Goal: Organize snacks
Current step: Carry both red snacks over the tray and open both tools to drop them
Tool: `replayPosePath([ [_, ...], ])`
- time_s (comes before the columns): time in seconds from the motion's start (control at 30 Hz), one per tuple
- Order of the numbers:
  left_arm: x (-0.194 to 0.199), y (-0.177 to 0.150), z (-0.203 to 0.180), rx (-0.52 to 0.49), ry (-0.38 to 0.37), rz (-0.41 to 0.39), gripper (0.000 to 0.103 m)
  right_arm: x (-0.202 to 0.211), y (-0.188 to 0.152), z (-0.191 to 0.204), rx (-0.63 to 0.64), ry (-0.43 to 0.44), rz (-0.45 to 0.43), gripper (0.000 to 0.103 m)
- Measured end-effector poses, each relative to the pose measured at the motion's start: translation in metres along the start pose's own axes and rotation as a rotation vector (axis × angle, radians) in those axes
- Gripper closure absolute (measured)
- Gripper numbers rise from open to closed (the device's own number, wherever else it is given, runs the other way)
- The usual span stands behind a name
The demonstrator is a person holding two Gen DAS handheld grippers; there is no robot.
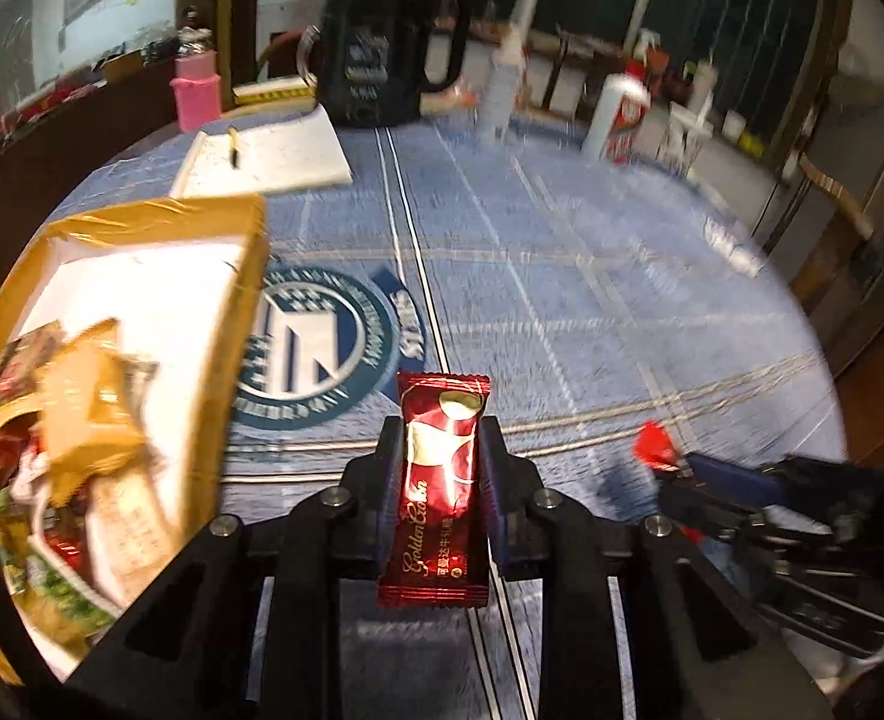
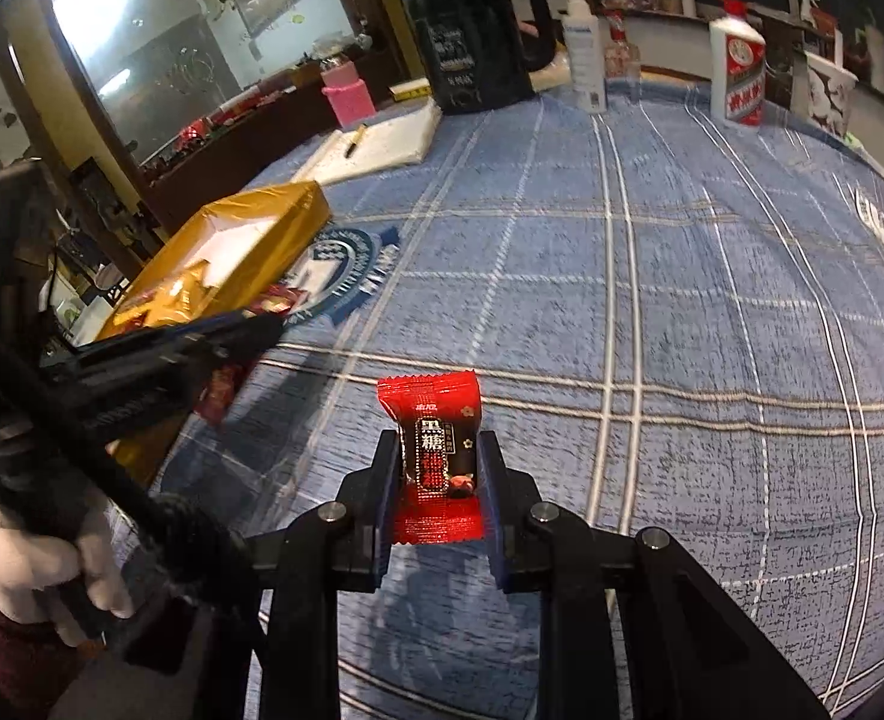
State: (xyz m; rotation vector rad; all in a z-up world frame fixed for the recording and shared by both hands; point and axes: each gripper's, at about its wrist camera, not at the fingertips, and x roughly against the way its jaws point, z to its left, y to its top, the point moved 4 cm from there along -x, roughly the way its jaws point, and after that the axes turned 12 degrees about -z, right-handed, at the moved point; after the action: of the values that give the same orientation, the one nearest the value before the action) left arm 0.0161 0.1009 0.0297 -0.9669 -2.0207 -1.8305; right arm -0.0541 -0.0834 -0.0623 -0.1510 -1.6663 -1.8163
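My left gripper (image 1: 439, 438) is shut on a dark red Golden Corn snack bar (image 1: 439, 480), held above the blue cloth just right of the golden box (image 1: 226, 312). The box holds several snack packets (image 1: 76, 414). My right gripper (image 2: 439, 456) is shut on a bright red brown-sugar candy packet (image 2: 436, 450). In the right wrist view the left gripper (image 2: 262, 324) reaches toward the golden box (image 2: 262, 228) at the left. In the left wrist view the right gripper (image 1: 670, 456) with its red packet (image 1: 652, 444) sits at the right.
A blue checked tablecloth (image 2: 622, 300) covers the table. At the back stand a black kettle (image 2: 478, 30), a white notepad with pen (image 2: 376, 144), a pink container (image 2: 346, 90), a white bottle (image 2: 586, 54) and a red-and-white bottle (image 2: 739, 72).
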Motion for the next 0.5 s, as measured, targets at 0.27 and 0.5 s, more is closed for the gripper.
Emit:
replayPosePath([
  [0.27,0.070,0.040,0.081,0.105,0.085,-0.122,0.077,0.005,0.033,0.054,0.063,0.063,-0.056,0.079],
  [0.5,0.070,0.053,0.169,0.225,0.182,-0.094,0.077,-0.021,0.066,0.125,0.154,0.126,-0.073,0.079],
])
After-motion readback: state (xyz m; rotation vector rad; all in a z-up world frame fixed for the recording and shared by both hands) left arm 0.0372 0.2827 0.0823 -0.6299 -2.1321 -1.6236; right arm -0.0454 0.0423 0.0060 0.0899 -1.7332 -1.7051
